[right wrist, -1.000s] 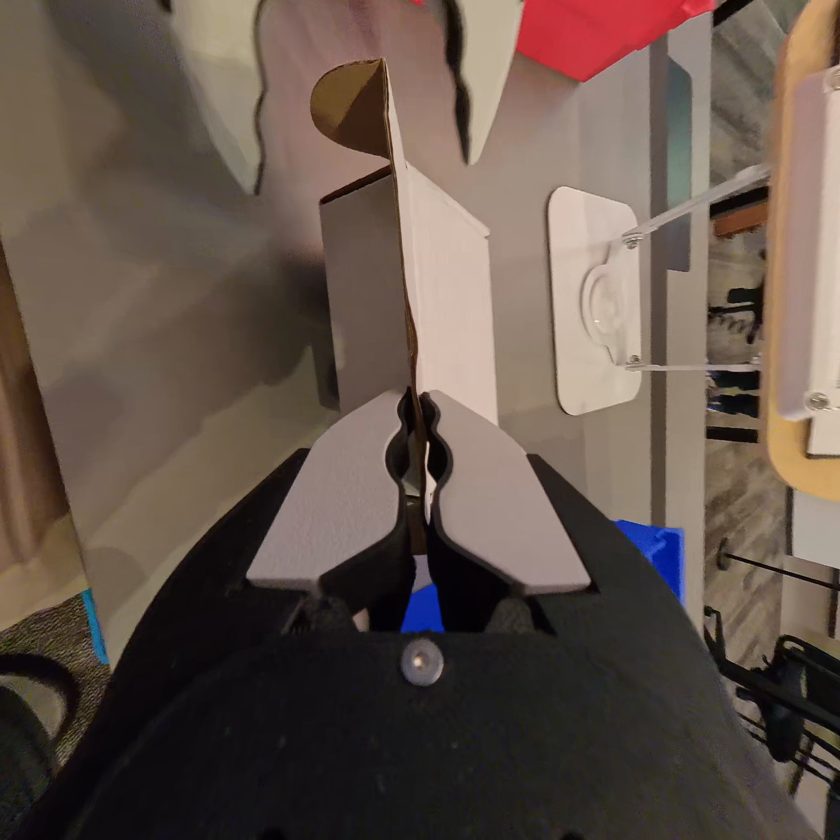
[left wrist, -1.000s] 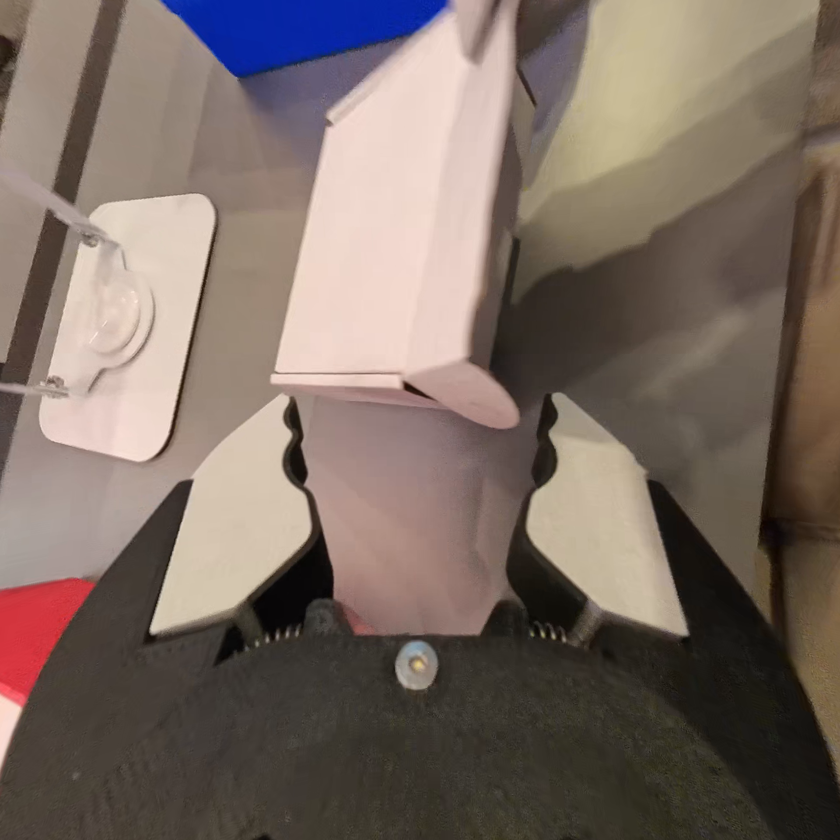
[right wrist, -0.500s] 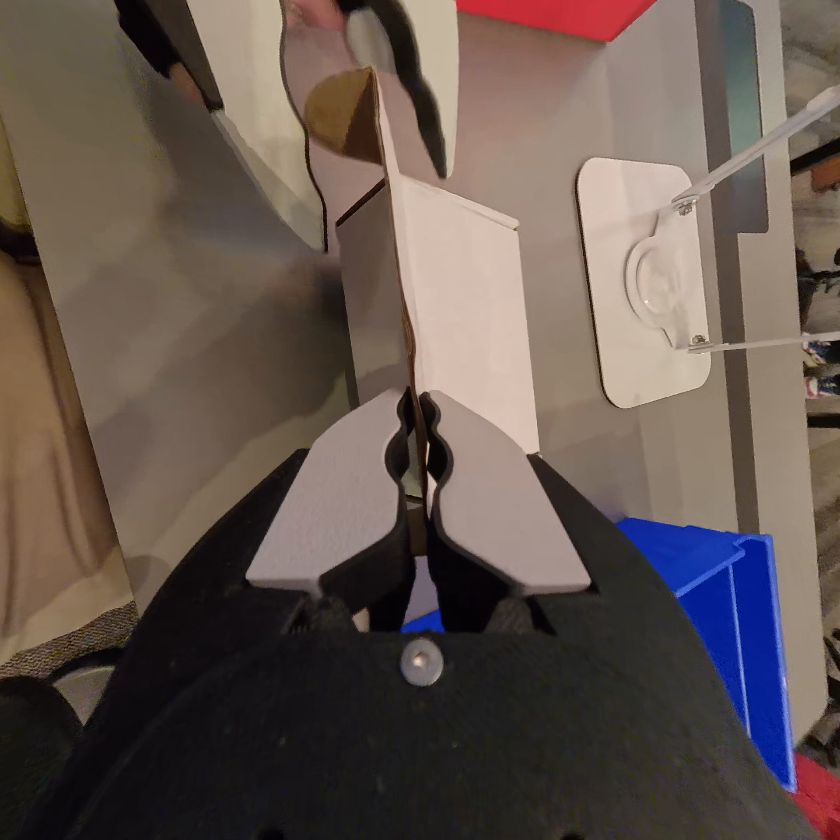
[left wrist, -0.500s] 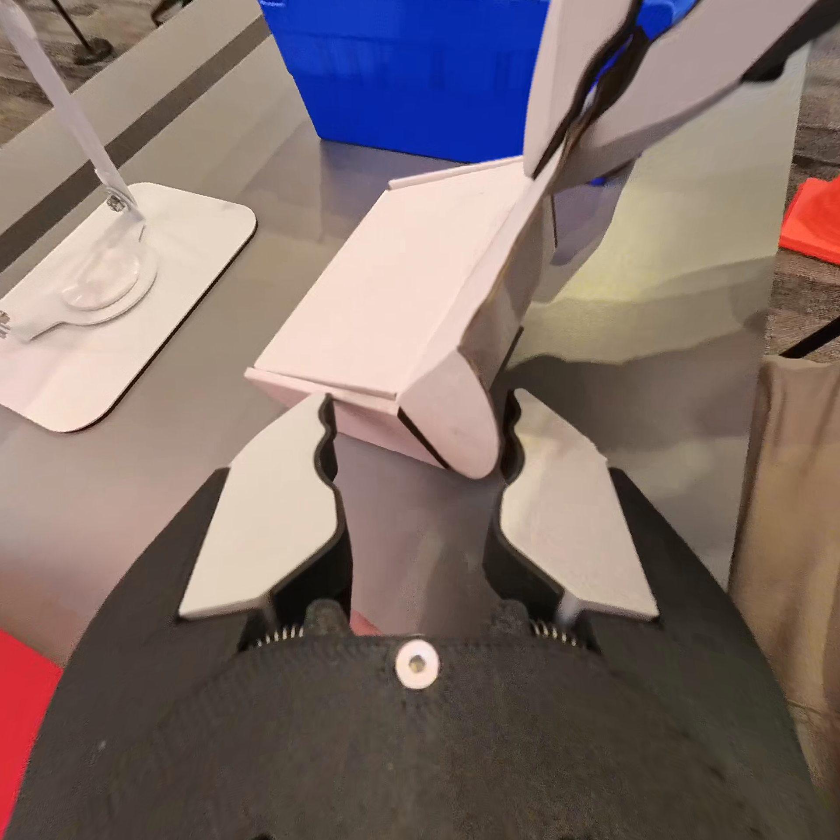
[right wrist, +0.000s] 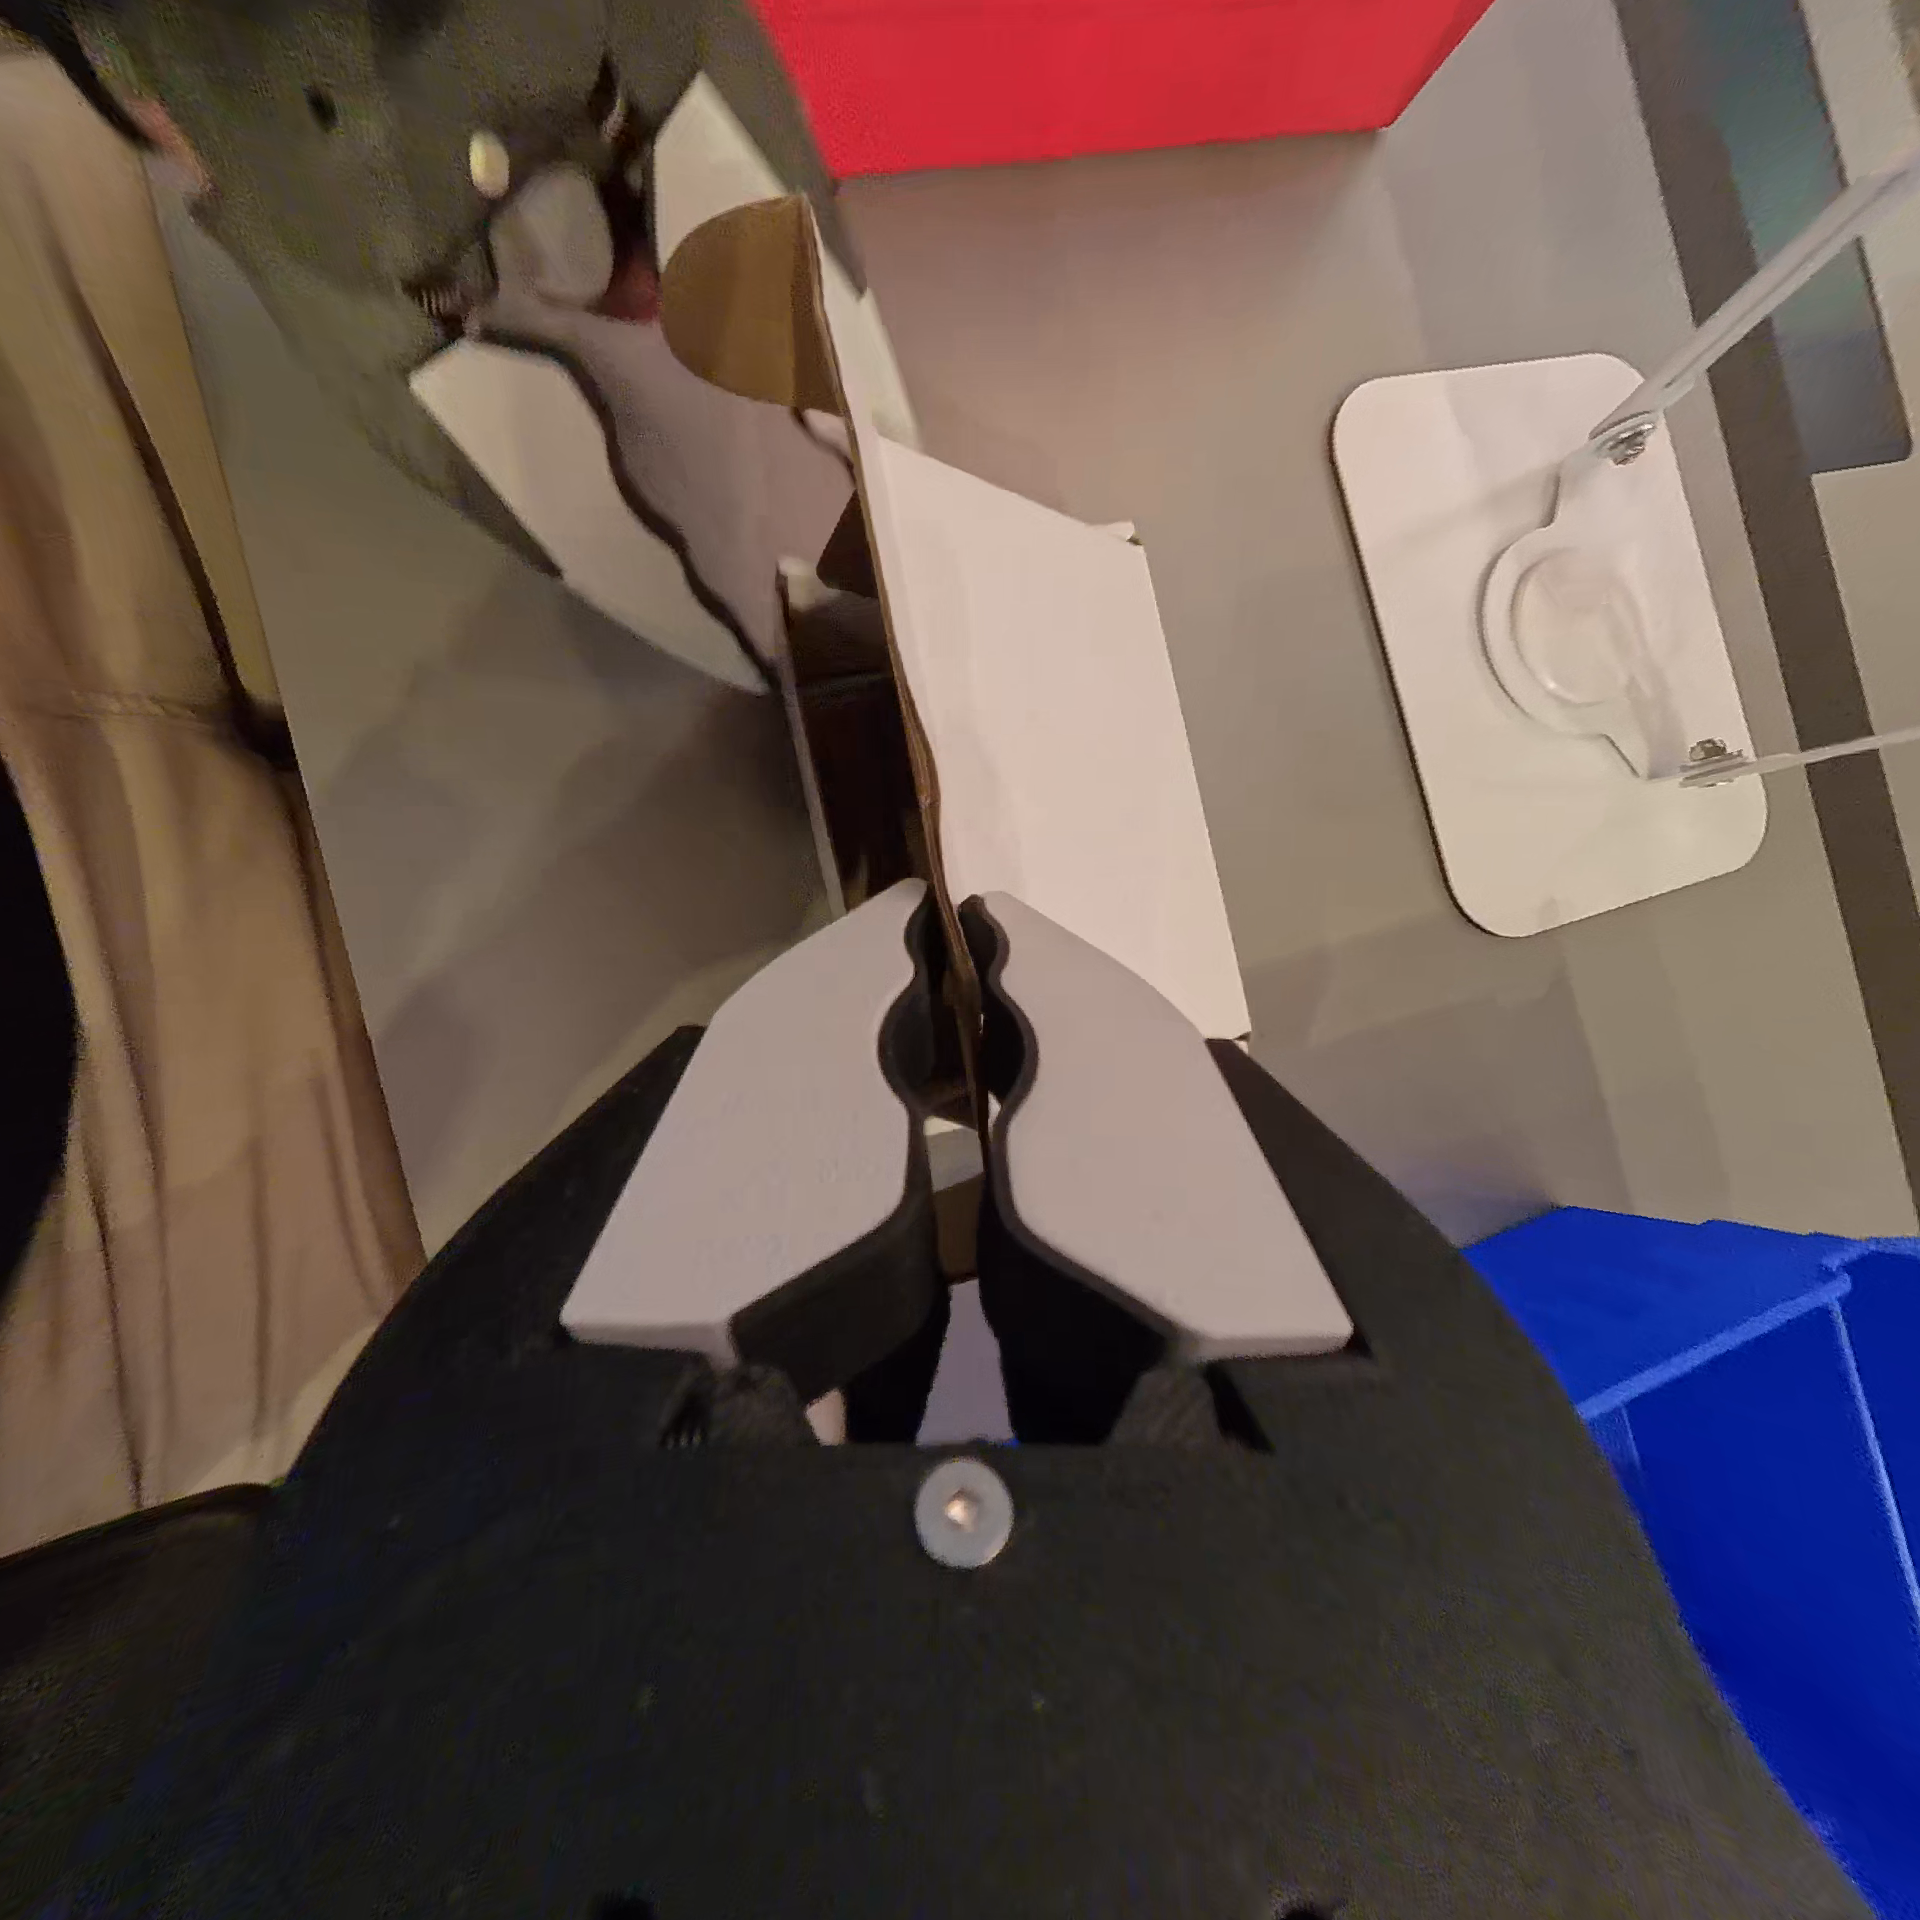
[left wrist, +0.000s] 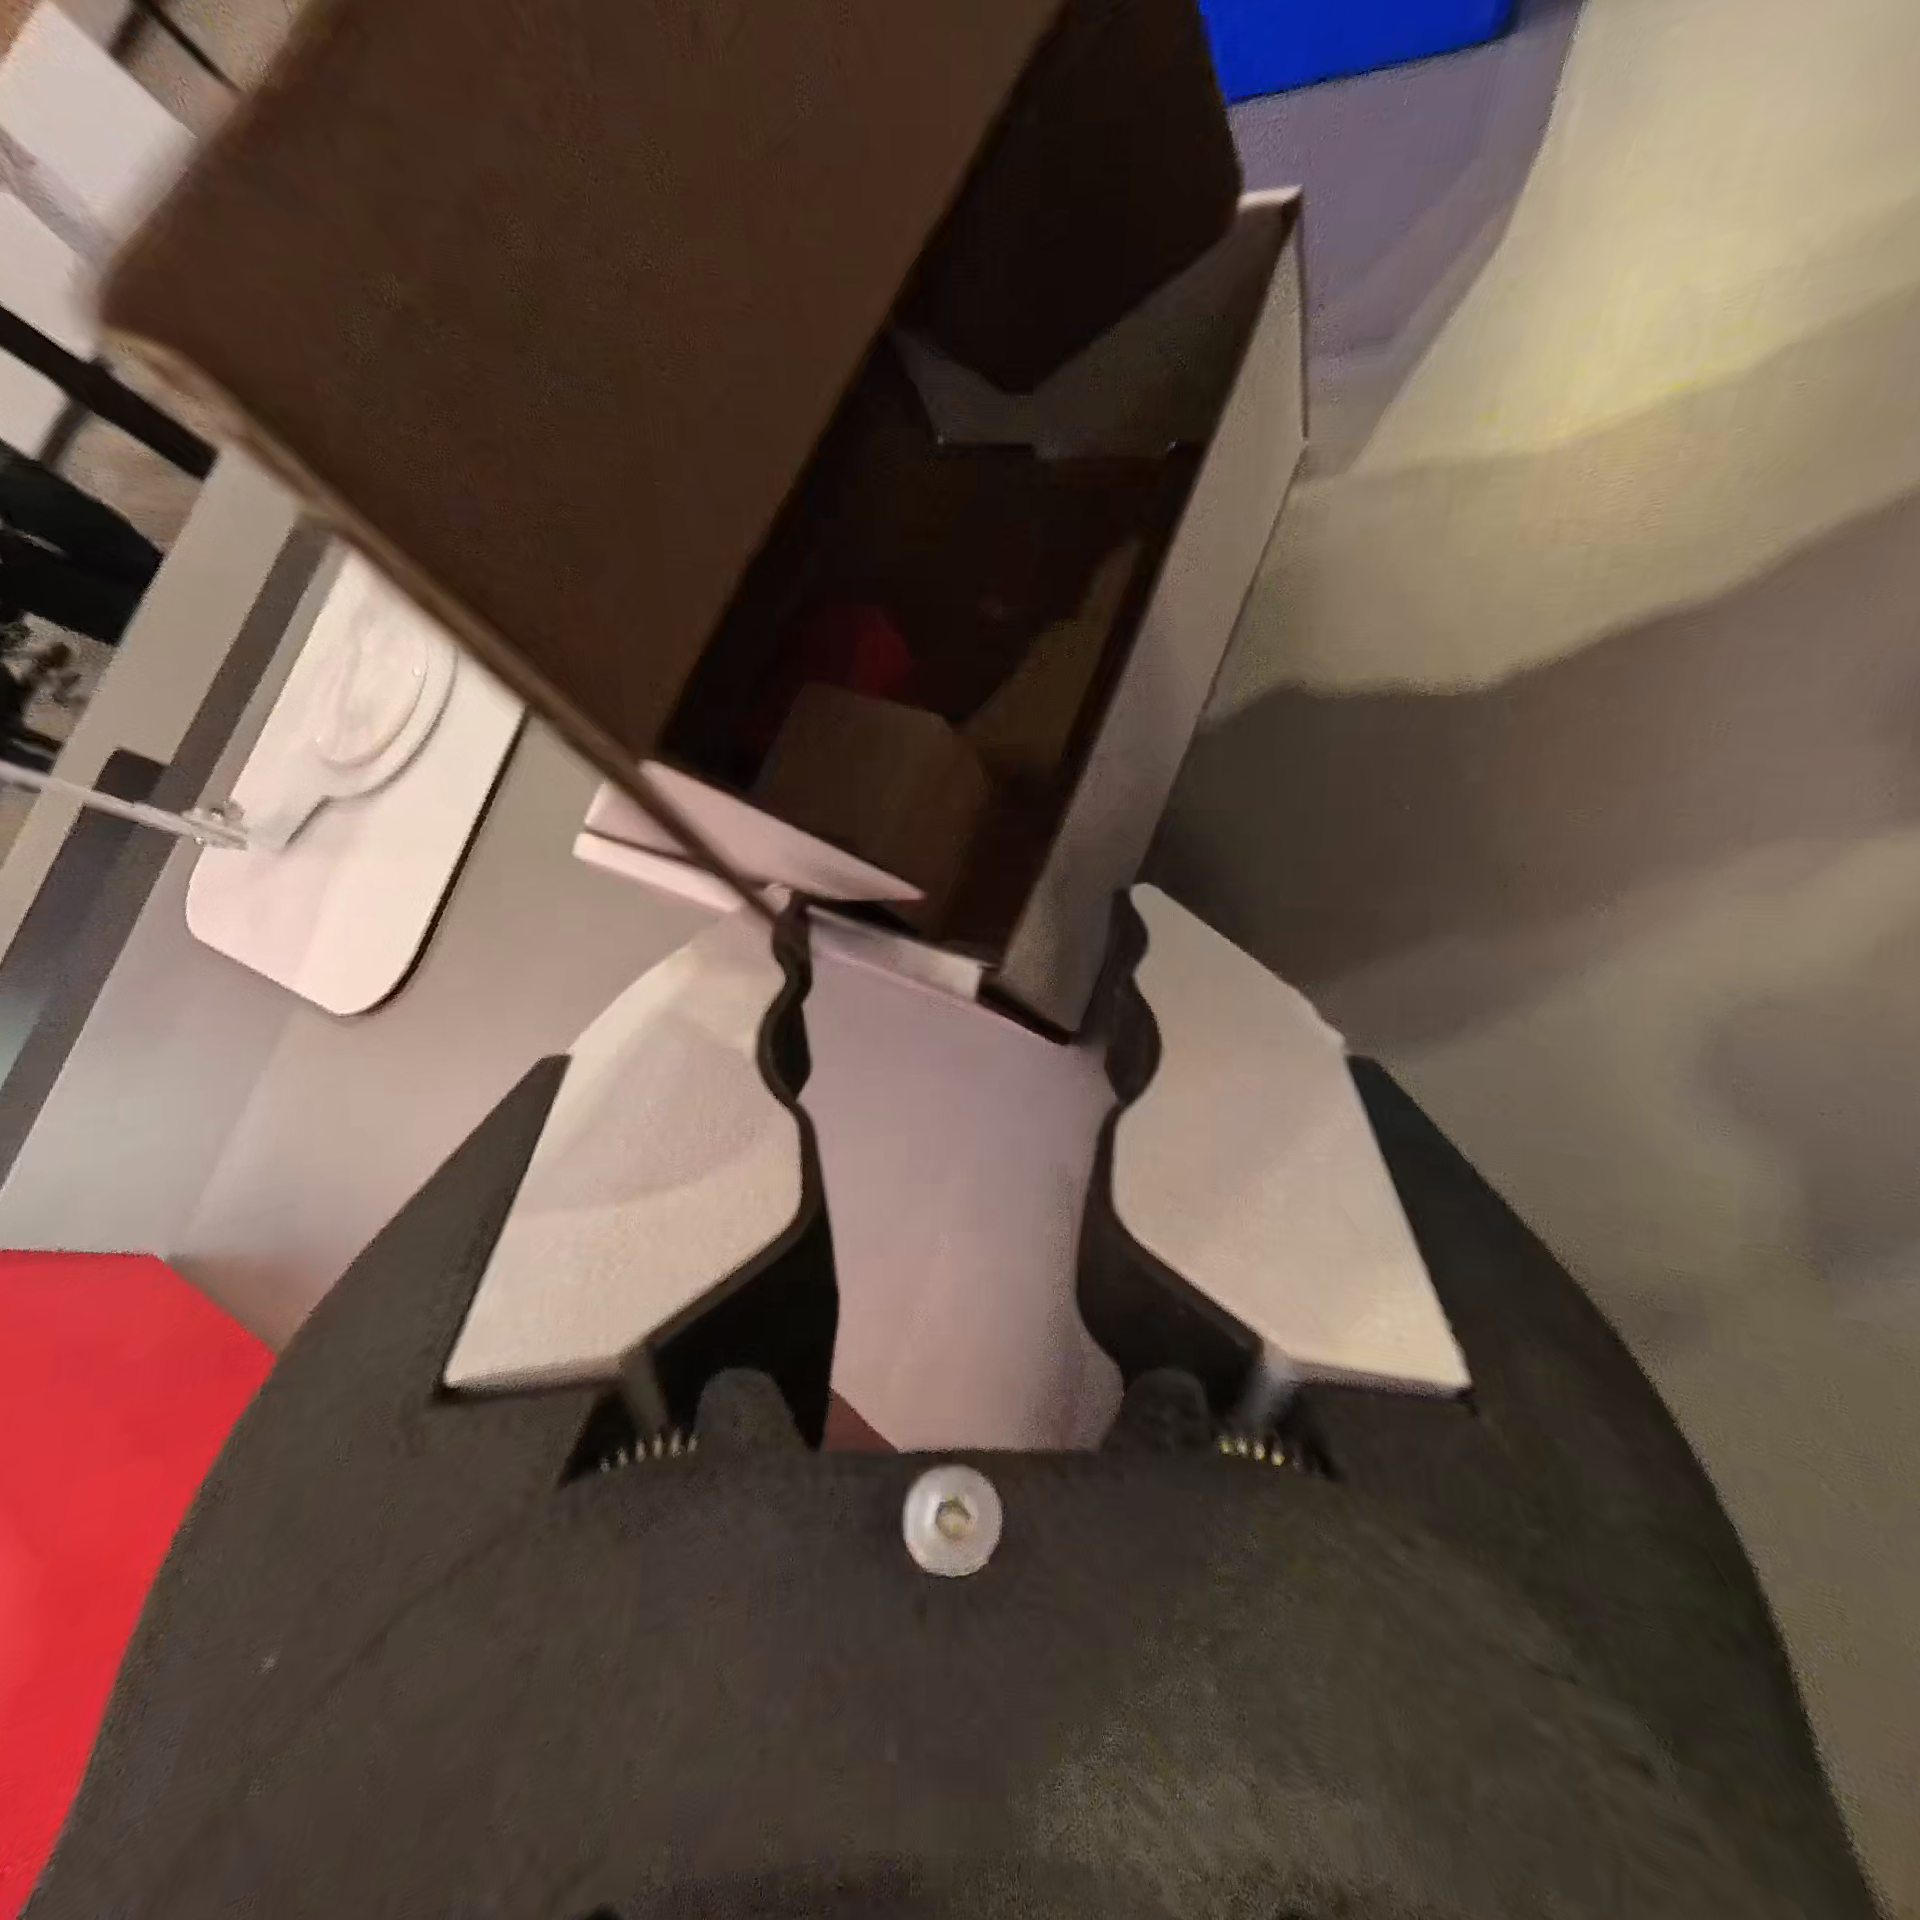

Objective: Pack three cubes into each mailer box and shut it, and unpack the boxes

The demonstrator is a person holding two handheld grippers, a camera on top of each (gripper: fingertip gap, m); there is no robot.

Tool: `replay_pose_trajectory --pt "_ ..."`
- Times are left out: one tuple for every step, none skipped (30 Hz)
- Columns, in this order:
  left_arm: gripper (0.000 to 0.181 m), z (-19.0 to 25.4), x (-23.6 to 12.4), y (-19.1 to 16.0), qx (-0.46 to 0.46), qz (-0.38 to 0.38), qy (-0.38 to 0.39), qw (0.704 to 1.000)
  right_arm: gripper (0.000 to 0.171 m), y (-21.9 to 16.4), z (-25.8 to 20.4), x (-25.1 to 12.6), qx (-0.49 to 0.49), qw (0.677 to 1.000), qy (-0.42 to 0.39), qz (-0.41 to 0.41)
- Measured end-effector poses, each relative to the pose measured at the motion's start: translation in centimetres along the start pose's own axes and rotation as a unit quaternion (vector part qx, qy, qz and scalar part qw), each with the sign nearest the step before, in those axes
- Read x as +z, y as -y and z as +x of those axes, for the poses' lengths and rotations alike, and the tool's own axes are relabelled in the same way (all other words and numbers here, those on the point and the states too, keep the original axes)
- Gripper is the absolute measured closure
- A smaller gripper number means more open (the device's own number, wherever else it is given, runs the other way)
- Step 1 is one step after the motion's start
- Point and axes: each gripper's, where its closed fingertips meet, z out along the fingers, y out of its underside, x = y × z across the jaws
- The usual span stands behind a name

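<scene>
The mailer box (left wrist: 1226,582), white outside and brown inside, lies on the grey table with its lid (left wrist: 499,343) raised. Inside I see a brown cube (left wrist: 873,800) and a red cube (left wrist: 862,644); the rest is dark. My left gripper (left wrist: 956,966) is open, its fingertips either side of the box's near end. My right gripper (right wrist: 948,914) is shut on the edge of the lid (right wrist: 1029,727) and holds it up. A finger (right wrist: 582,488) of the left gripper shows at the box's far end in the right wrist view.
A red bin (left wrist: 94,1455) stands by the left gripper and shows in the right wrist view (right wrist: 1091,73). A blue bin (right wrist: 1714,1455) stands by the right gripper. A white base plate with a clear stand (right wrist: 1538,644) lies beside the box. A person's beige clothing (right wrist: 156,831) is at the table's edge.
The right gripper has swung the lid up, so the inside and cubes now show. The left gripper has moved in to straddle the box's near end.
</scene>
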Motion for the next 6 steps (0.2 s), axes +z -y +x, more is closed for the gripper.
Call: replay_pose_trajectory --pt "0.125 0.2 0.1 0.1 0.008 0.004 0.005 1.000 0.169 0.1 0.2 -0.1 -0.001 1.000 0.001 -0.003" --pt "0.126 0.0 0.2 0.0 0.022 -0.005 0.015 1.000 0.169 0.2 0.3 -0.1 -0.006 1.000 0.001 -0.008" --pt "0.128 -0.1 0.2 0.0 0.037 -0.015 0.021 0.999 0.169 0.4 0.5 -0.2 -0.007 1.000 0.001 -0.010" --pt "0.129 -0.1 0.2 0.0 0.040 -0.019 0.021 0.999 0.169 0.6 0.7 -0.2 -0.004 1.000 0.002 -0.013" --pt "0.131 -0.2 0.2 0.0 0.034 -0.018 0.020 0.999 0.169 0.8 0.9 -0.3 -0.002 1.000 0.003 -0.015" --pt "0.132 -0.3 0.2 0.0 0.032 -0.016 0.020 0.999 0.168 1.0 1.4 -0.5 0.000 1.000 0.000 -0.016"
